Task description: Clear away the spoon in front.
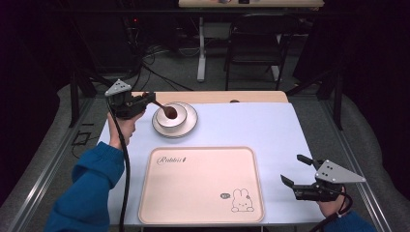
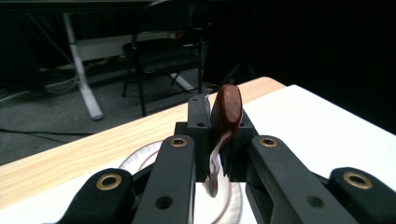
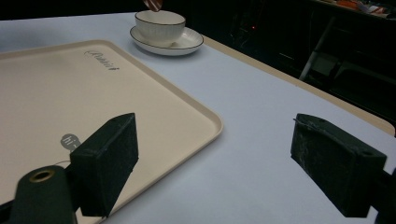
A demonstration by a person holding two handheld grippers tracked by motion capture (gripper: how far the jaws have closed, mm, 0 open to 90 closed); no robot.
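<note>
1. The spoon (image 1: 167, 110) was dark brown, with a glossy rounded bowl and a thin handle. The left gripper (image 1: 145, 100) was closed firmly on its handle, and the spoon's bowl hung over the white cup (image 1: 171, 115), which stood on a white saucer (image 1: 188, 126) at the far left of the table.
2. The right gripper (image 1: 296, 170) was wide open with nothing between its jaws, near the right edge of the table, well apart from the cup.
3. The table (image 1: 251, 125) had a pale blue-white top with a wooden strip along the far edge. A cream tray (image 1: 203, 188) with a rabbit drawing lay near the person. Behind was a dark room with a chair (image 1: 254, 43) and cables on the floor.
4. The left gripper view showed the spoon (image 2: 226, 107) edge-on between the pads. The right gripper view showed the cup's (image 3: 159, 25) ribbed side and dark rim.
</note>
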